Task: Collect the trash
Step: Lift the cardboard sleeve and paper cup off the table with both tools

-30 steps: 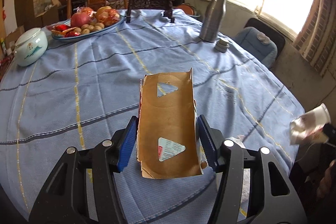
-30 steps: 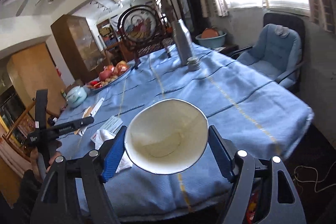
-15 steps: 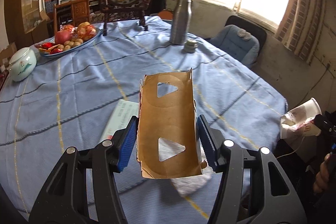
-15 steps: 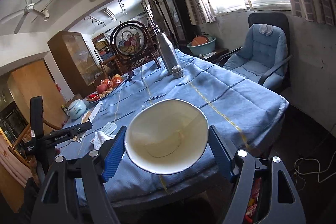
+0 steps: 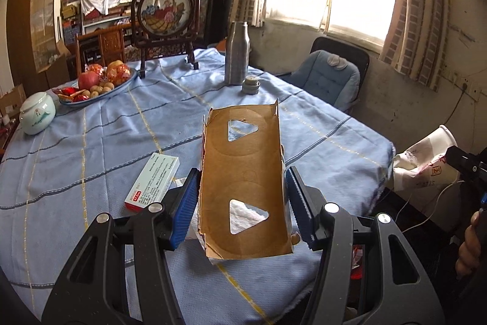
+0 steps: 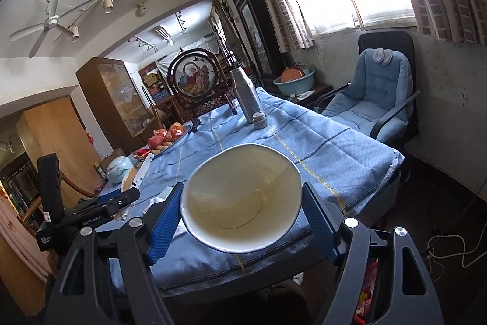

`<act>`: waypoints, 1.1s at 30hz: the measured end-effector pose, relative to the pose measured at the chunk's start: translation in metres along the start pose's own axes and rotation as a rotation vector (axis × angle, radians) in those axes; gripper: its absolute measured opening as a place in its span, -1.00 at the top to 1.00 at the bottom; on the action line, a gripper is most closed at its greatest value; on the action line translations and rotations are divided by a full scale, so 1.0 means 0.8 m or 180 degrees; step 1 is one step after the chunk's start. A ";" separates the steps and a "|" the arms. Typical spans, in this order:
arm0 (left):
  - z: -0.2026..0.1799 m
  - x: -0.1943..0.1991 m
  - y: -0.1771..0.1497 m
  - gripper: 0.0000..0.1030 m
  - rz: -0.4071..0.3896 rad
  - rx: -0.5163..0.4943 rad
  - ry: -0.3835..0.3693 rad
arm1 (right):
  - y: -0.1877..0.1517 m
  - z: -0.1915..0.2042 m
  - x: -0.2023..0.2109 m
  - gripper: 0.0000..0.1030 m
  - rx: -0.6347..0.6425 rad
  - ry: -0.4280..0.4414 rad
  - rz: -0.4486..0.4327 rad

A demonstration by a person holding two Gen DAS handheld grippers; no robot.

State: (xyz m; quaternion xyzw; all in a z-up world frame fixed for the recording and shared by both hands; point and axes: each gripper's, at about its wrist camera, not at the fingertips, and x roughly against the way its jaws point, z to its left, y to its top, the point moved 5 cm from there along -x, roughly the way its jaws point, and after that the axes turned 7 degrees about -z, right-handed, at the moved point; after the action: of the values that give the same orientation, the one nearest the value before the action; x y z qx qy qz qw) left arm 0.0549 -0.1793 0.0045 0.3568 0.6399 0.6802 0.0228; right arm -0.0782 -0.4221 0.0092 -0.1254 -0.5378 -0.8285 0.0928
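Medicine box (image 5: pixel 152 183) newly visible beside carton (image 5: pixel 243 191).

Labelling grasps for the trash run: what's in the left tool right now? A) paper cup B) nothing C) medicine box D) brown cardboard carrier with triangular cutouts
D: in the left wrist view the left tool is shut on the brown cardboard carrier, its blue pads against both sides; the medicine box lies on the tablecloth.

Open blue tablecloth (image 5: pixel 100 127) mid-table; flask (image 5: pixel 236 54) and fruit plate (image 5: pixel 97 87) crowd the far side.
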 end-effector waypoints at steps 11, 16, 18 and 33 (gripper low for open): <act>-0.014 0.051 0.008 -0.10 -0.0225 -0.0033 -0.0008 | 0.009 0.017 0.040 -0.47 0.0029 0.0102 -0.0167; -0.031 0.075 0.013 -0.10 -0.0328 -0.0096 -0.0032 | 0.013 0.020 0.067 -0.47 0.0034 0.0124 -0.0280; -0.038 0.084 0.015 -0.10 -0.0371 -0.0123 -0.0049 | 0.014 0.019 0.079 -0.47 0.0031 0.0117 -0.0328; -0.128 0.146 0.027 -0.11 -0.0674 -0.0402 -0.0345 | 0.026 0.002 0.187 -0.48 0.0021 0.0032 -0.0752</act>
State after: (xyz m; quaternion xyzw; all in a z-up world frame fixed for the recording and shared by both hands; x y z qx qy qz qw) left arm -0.0759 -0.2139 0.0847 0.3213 0.6277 0.6927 0.1514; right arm -0.2145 -0.4319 0.0744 -0.0566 -0.5511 -0.8325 -0.0024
